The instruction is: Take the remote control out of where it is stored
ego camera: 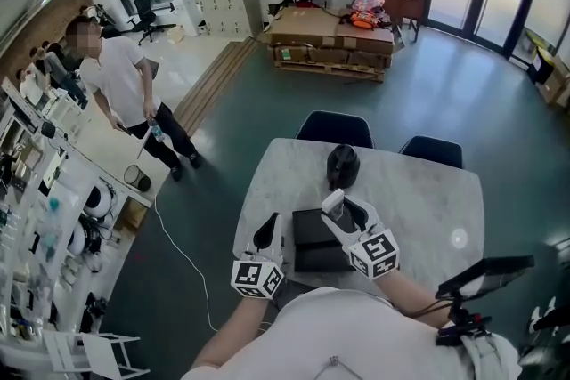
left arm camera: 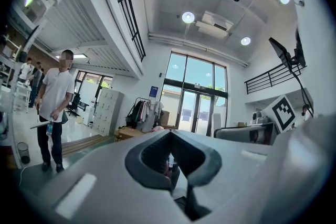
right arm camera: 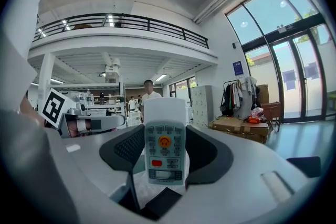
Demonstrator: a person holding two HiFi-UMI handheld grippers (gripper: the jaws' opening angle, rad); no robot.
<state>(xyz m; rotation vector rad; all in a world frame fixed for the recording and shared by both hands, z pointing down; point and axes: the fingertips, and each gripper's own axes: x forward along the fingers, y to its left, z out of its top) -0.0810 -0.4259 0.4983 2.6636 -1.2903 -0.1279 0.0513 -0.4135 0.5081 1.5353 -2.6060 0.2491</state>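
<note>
The white remote control point(right arm camera: 165, 152) stands upright between the dark pads of my right gripper point(right arm camera: 165, 134), buttons facing the camera, an orange button near its top. In the head view the remote control point(ego camera: 332, 202) shows as a small pale block in my right gripper point(ego camera: 343, 211), held just above a black box point(ego camera: 313, 243) on the table. My left gripper point(ego camera: 265, 234) hovers at the box's left edge. In its own view the left gripper point(left arm camera: 170, 136) has its jaws meeting at the tips with nothing between them.
The pale marble table point(ego camera: 427, 191) also carries a round black object point(ego camera: 342, 165) behind the box. Two dark chairs point(ego camera: 334, 127) point(ego camera: 430, 149) stand at its far side. A person point(ego camera: 125, 84) stands far left by shelving. A black screen on a stand point(ego camera: 485, 273) sits lower right.
</note>
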